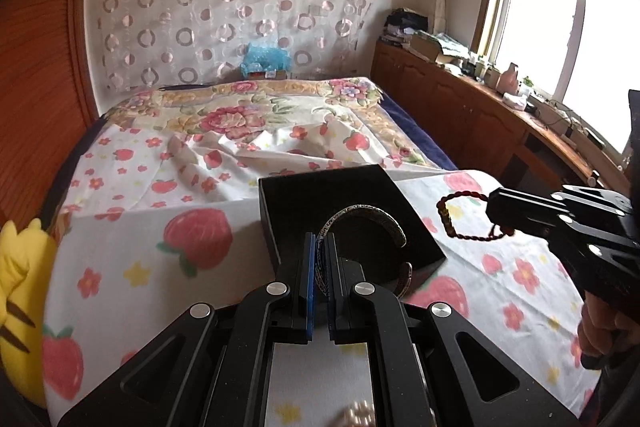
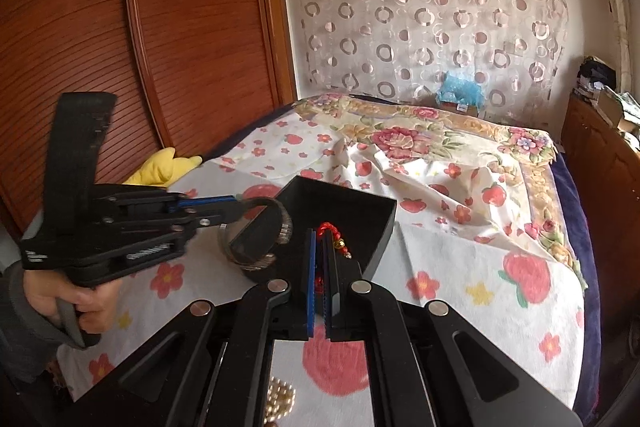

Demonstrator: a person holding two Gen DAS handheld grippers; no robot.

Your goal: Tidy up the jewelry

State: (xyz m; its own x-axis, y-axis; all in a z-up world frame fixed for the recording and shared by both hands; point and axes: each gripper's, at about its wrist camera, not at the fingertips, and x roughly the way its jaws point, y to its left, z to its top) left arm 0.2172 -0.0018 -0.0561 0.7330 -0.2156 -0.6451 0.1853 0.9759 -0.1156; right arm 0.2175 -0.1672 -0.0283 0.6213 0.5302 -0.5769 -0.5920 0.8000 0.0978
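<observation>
A black open box (image 1: pixel 320 193) sits on the strawberry-print sheet. In the left wrist view my left gripper (image 1: pixel 320 239) is shut on an engraved silver cuff bangle (image 1: pixel 376 213), held edge-on over the box's near side. My right gripper (image 1: pixel 490 203) comes in from the right, shut on a dark red braided bracelet (image 1: pixel 460 225) that hangs beside the box. In the right wrist view my right gripper (image 2: pixel 320 235) pinches the red bracelet (image 2: pixel 329 228), with small gold charms, in front of the box (image 2: pixel 360 199). My left gripper (image 2: pixel 240 206) holds the bangle (image 2: pixel 280 223) at the box's left corner.
A string of pale gold beads (image 2: pixel 280 403) lies on the sheet under the grippers. A yellow plush toy (image 1: pixel 20 287) lies at the bed's left edge by the wooden wardrobe (image 2: pixel 160 47). A cluttered wooden counter (image 1: pixel 500 103) runs under the window on the right.
</observation>
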